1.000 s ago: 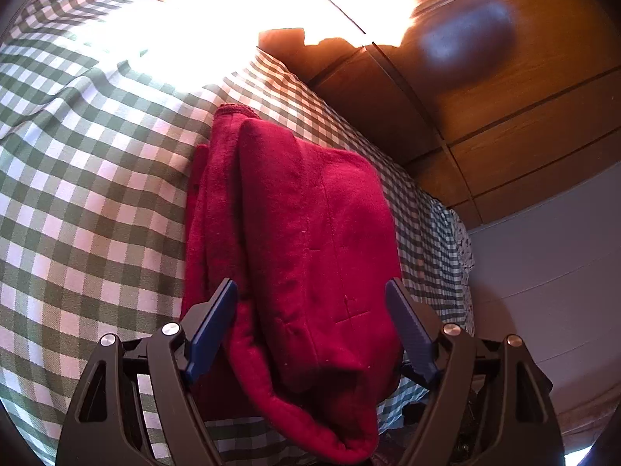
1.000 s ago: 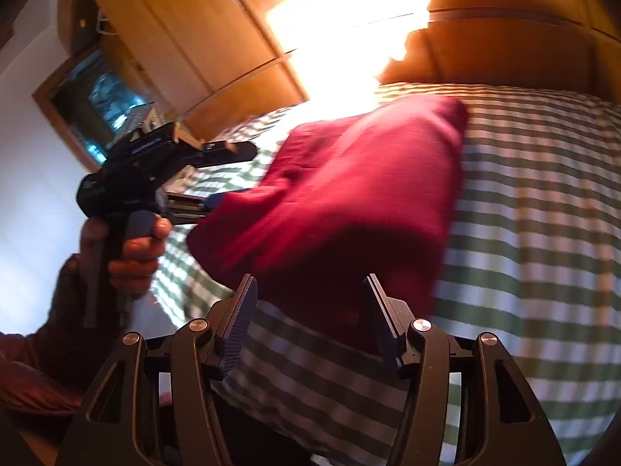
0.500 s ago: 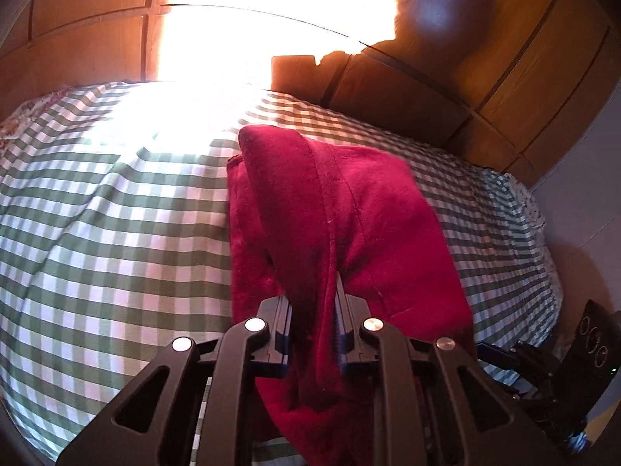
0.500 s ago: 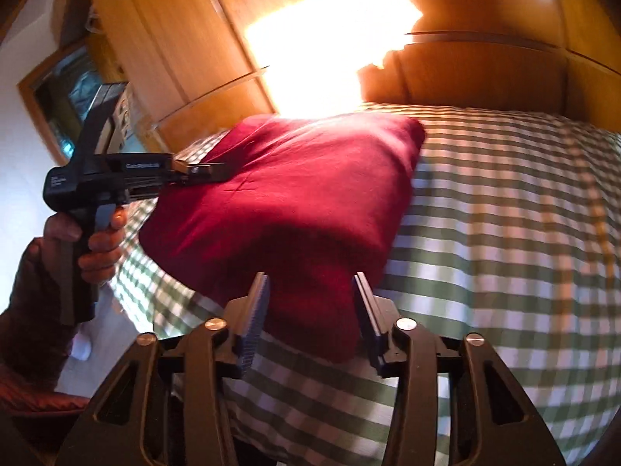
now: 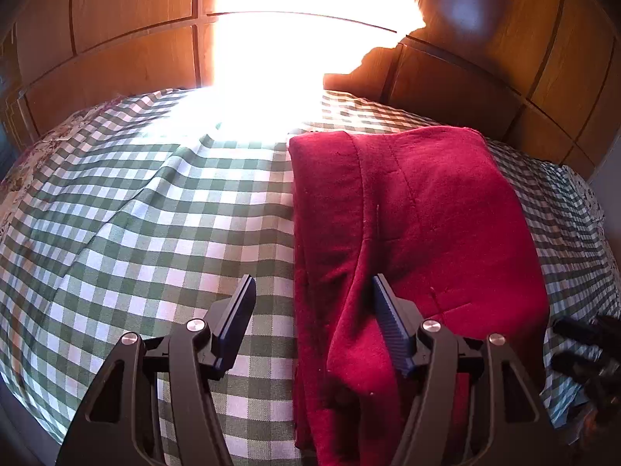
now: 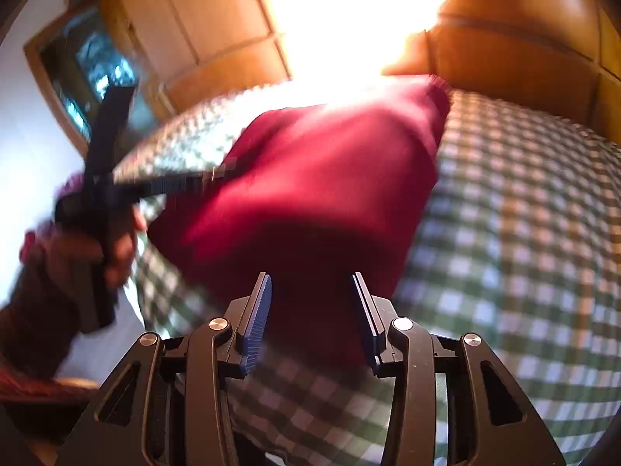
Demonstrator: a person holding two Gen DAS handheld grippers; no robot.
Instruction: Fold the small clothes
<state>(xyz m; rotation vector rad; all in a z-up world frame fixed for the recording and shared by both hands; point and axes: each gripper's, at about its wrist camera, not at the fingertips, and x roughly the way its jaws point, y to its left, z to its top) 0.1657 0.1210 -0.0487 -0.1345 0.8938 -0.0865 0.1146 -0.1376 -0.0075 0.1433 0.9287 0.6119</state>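
Observation:
A folded dark red garment (image 5: pixel 419 240) lies on the green-and-white checked bedspread (image 5: pixel 147 233). My left gripper (image 5: pixel 310 291) is open at the garment's near left edge, its right finger resting against a raised fold and its left finger over bare cloth. In the right wrist view the garment (image 6: pixel 330 186) is blurred. My right gripper (image 6: pixel 310 287) is open, its fingers on either side of the garment's near edge. The left gripper also shows in the right wrist view (image 6: pixel 217 173), at the garment's left side.
Wooden panelling (image 5: pixel 116 50) rises behind the bed, with a strong glare patch (image 5: pixel 295 58) washing out the far edge. A wood-framed window or mirror (image 6: pixel 85 73) hangs on the white wall at left. The bed edge drops off near both grippers.
My left gripper was shut on a fold of the garment half a second ago and has let go and opened, shifting left. The right gripper has narrowed slightly and stays open.

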